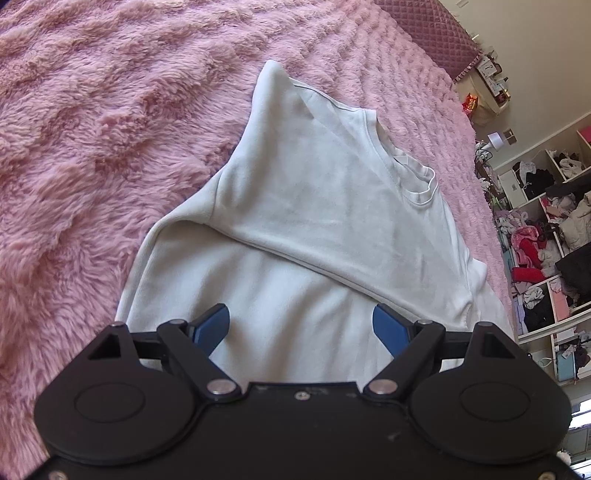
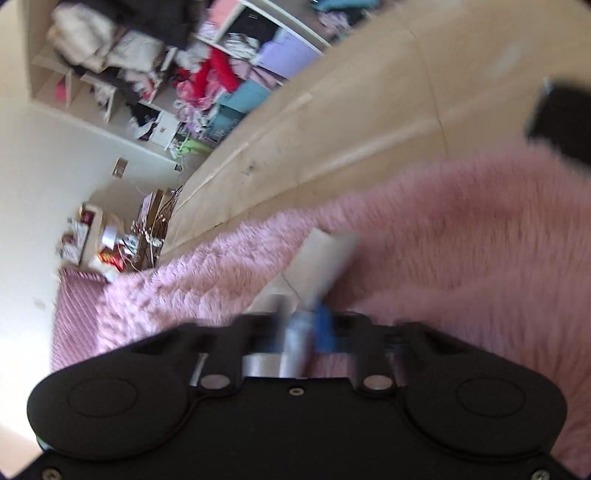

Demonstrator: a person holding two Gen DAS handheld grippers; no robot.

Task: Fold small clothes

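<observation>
1. Pink and shaggy, a fleece blanket (image 1: 92, 147) covers the bed that carries the work; a quilted headboard (image 1: 424, 29) stands at its far end, and open shelves crammed with clothes (image 1: 554, 229) line the wall past the bed's right edge.
2. On it lies the pale sweatshirt (image 1: 314, 206), near the bed's right edge, collar (image 1: 421, 184) toward the headboard.
3. One step looks done: a sleeve (image 1: 280, 110) and part of the body are turned across the chest, leaving a diagonal crease over the lower body.
4. Left gripper (image 1: 301, 325) hovers over the hem end of the sweatshirt, blue fingers (image 1: 212, 325) spread wide and holding nothing.
5. Right gripper (image 2: 306, 325) appears blurred in its own view, jaws drawn close together on a pale strip of fabric (image 2: 317, 254) at the blanket's edge beside the floor (image 2: 332, 129). Colour suggests a sleeve or edge of the same sweatshirt; blur prevents certainty.
6. Judged from this, the fold is early to midway: a second side, if the pinched strip is one, needs bringing over, then the hem folded up toward the collar. No finished stack shows anywhere on the bed.
</observation>
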